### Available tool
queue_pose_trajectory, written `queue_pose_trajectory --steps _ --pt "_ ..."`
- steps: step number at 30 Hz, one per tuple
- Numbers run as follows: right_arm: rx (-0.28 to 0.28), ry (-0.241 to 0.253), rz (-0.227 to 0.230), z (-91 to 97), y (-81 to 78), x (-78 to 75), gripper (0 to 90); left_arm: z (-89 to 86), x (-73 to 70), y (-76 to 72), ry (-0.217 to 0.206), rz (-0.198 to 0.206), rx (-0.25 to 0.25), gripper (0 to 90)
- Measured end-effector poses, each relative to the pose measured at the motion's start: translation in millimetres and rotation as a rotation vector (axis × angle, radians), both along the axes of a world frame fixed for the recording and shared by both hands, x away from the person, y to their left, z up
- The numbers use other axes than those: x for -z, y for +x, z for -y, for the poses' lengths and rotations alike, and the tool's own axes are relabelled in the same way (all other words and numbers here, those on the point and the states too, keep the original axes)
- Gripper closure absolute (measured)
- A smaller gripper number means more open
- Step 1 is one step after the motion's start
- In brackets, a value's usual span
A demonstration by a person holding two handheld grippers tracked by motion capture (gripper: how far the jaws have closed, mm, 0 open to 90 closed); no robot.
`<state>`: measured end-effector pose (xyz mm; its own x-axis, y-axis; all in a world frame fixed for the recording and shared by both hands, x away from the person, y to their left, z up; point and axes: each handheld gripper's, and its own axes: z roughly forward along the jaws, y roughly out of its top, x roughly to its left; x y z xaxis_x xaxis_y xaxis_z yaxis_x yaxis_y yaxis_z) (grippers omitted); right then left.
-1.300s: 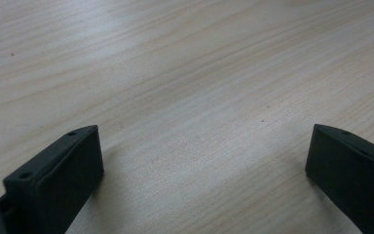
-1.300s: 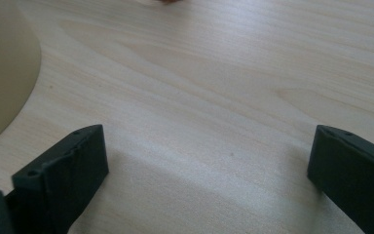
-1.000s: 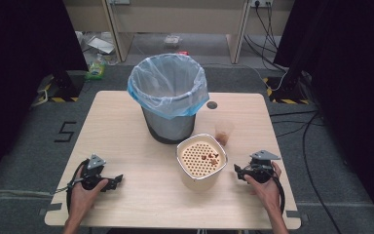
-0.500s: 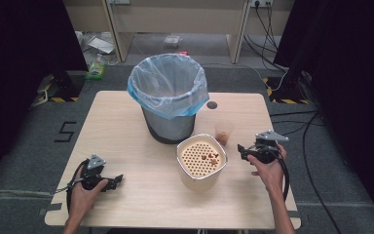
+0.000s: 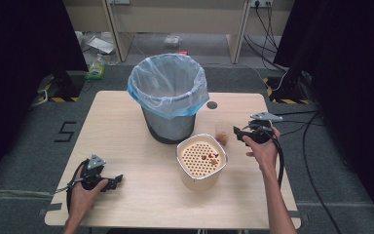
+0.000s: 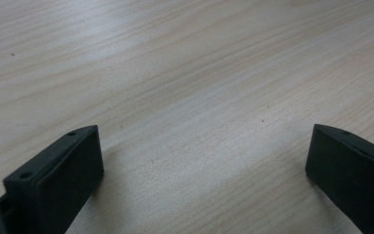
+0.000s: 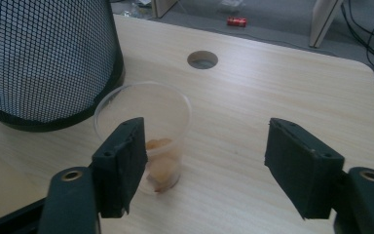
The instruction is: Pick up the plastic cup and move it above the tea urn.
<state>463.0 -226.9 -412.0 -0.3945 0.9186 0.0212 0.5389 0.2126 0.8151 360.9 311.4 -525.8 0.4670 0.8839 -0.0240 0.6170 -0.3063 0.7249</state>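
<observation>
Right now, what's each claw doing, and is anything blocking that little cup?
Left claw open, low over bare table. Right claw open, nearing clear plastic cup. Mesh bin beside it; approach side looks free.

Black claws [image 7: 204, 165], grey plate [image 5: 265, 116], black cables [image 5: 278, 161]

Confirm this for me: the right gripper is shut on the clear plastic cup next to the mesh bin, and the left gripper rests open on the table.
Not quite. The right gripper is open, not shut on the clear plastic cup: the right gripper view shows its jaws wide apart with the cup standing free by the mesh bin. The left gripper does rest open on the table.
</observation>
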Motion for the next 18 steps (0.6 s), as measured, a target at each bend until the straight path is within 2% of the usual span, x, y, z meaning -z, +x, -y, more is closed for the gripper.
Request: queue_pose_trajectory --steps 10,18 --pt "-0.028 -0.016 -0.048 -17.9 25.7 4.2 47.2 0.0 -0.1 0.0 0.001 0.000 0.000 0.0" --pt "-0.046 -0.067 -0.100 -26.8 44.4 10.9 60.6 0.0 -0.1 0.0 0.001 -0.001 0.000 0.0"
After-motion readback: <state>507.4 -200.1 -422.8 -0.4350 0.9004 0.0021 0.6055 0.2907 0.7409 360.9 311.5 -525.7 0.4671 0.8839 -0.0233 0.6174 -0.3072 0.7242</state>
